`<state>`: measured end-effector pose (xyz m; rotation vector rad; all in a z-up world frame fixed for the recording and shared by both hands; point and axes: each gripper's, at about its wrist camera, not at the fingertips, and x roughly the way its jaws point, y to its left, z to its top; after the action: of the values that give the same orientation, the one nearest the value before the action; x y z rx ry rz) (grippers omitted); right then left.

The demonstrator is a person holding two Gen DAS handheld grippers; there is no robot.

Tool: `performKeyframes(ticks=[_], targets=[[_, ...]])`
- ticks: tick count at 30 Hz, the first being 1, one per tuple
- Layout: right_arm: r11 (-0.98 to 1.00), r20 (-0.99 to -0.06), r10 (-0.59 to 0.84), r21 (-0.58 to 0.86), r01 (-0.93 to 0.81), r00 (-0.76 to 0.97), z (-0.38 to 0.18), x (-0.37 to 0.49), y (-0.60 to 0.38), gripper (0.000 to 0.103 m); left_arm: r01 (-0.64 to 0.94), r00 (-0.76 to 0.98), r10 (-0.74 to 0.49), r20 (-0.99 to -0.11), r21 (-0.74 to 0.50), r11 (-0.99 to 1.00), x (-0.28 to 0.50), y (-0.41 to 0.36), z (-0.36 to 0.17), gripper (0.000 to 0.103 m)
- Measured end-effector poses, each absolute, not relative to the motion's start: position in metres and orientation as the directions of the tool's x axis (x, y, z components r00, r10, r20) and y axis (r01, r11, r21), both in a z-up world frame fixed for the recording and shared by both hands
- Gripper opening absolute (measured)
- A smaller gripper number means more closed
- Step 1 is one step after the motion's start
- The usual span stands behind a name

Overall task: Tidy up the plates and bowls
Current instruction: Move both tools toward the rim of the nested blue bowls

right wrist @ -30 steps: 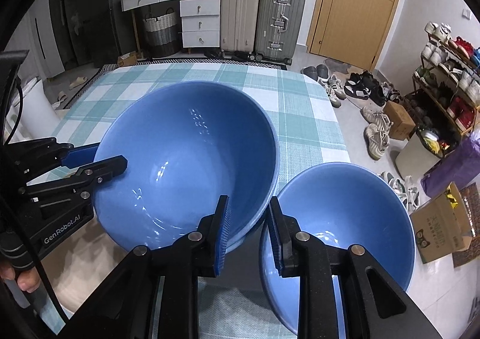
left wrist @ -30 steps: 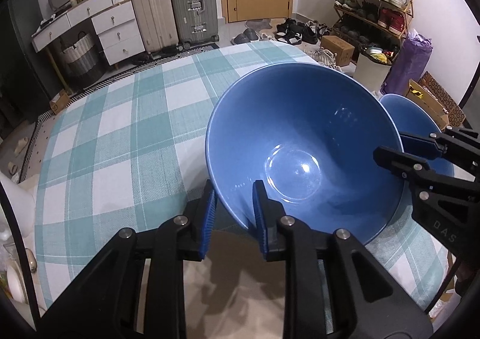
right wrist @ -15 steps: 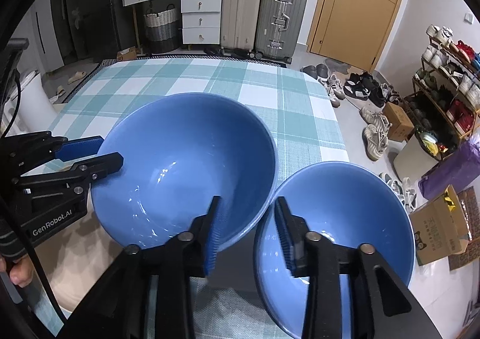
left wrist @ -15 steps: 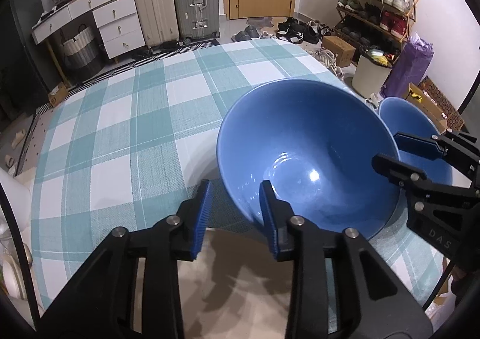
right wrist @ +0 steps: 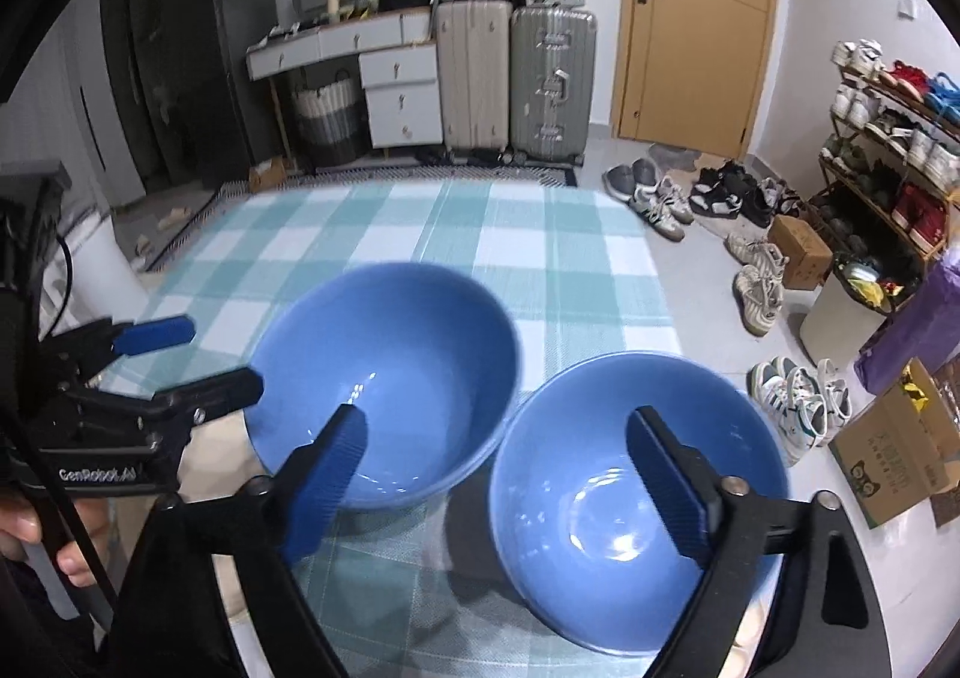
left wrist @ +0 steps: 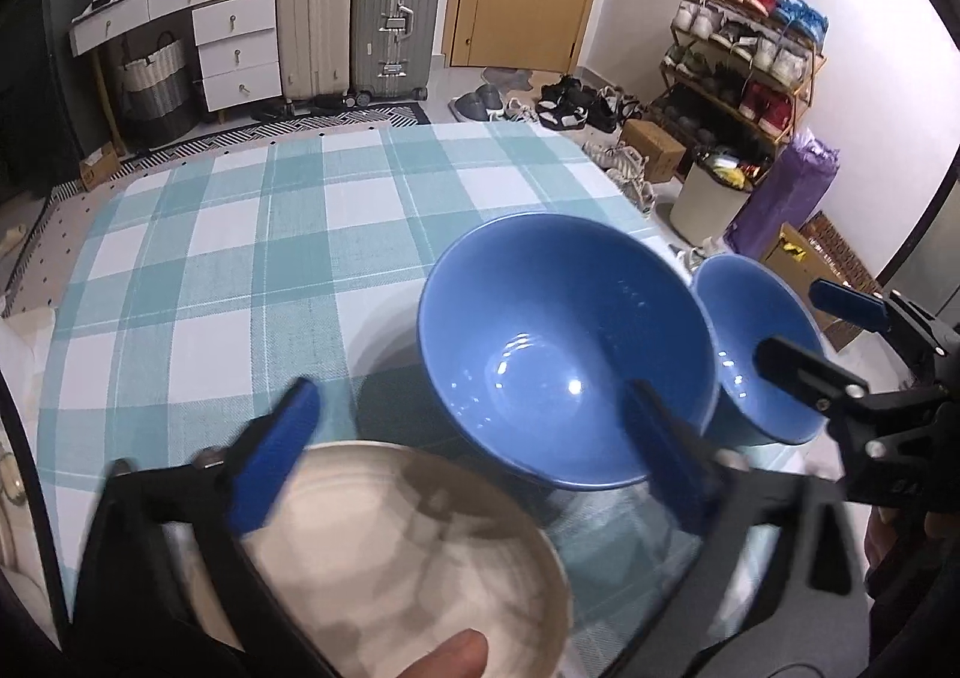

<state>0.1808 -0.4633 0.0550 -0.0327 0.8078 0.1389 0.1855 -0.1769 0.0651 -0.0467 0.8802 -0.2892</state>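
Two blue bowls stand side by side on the checked tablecloth [left wrist: 240,270]: the left bowl [left wrist: 564,360] [right wrist: 384,372] and the right bowl [left wrist: 756,354] [right wrist: 630,498]. My left gripper [left wrist: 471,390] [right wrist: 219,354] hangs back from the left bowl's near rim, jaws opening wide, and no pad touches the bowl. My right gripper [right wrist: 498,417] [left wrist: 795,318] sits over the gap between the bowls, also opening, its fingers apart from both rims. A beige plate [left wrist: 408,546] lies under the left gripper at the table's near edge.
The table's right edge [right wrist: 660,306] drops to a floor with shoes [right wrist: 756,288], a cardboard box [right wrist: 894,462] and a bin [left wrist: 708,198]. Suitcases [left wrist: 360,18] and drawers stand at the far wall. A fingertip [left wrist: 444,660] shows at the bottom edge.
Both grippers were shut on the left bowl's rim; both have opened wide and drawn back and up. The bowl now rests on the cloth, and the beige plate has come into view.
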Motion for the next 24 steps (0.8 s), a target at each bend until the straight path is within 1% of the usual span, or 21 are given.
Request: performKeyframes(ticks=[1, 9, 18, 21, 23, 24], targets=[[0.992, -0.712, 0.11, 0.031, -0.125, 0.693, 0.06, 0.175, -0.468, 0.098, 0.234, 0.6, -0.276, -0.751, -0.165, 0.958, 0.183, -0.178, 0.067, 0.102], [0.993, -0.657, 0.104, 0.114, -0.039, 0.747, 0.089, 0.129, -0.511, 0.099, 0.285, 0.594, -0.325, -0.736, -0.184, 0.94, 0.157, -0.2, 0.086, 0.102], [0.984, -0.633, 0.085, 0.173, 0.034, 0.77, 0.09, 0.088, -0.552, 0.1, 0.366, 0.532, -0.411, -0.74, -0.237, 0.9, 0.136, -0.24, 0.087, 0.101], [0.979, -0.632, 0.072, 0.193, 0.067, 0.771, 0.083, 0.078, -0.566, 0.1, 0.401, 0.505, -0.451, -0.736, -0.262, 0.878, 0.128, -0.253, 0.084, 0.097], [0.975, -0.633, 0.07, 0.207, 0.082, 0.771, 0.078, 0.077, -0.573, 0.1, 0.426, 0.485, -0.477, -0.733, -0.279, 0.861, 0.124, -0.262, 0.081, 0.088], [0.972, -0.634, 0.072, 0.217, 0.088, 0.77, 0.076, 0.076, -0.577, 0.1, 0.439, 0.476, -0.492, -0.729, -0.287, 0.851, 0.122, -0.266, 0.081, 0.085]])
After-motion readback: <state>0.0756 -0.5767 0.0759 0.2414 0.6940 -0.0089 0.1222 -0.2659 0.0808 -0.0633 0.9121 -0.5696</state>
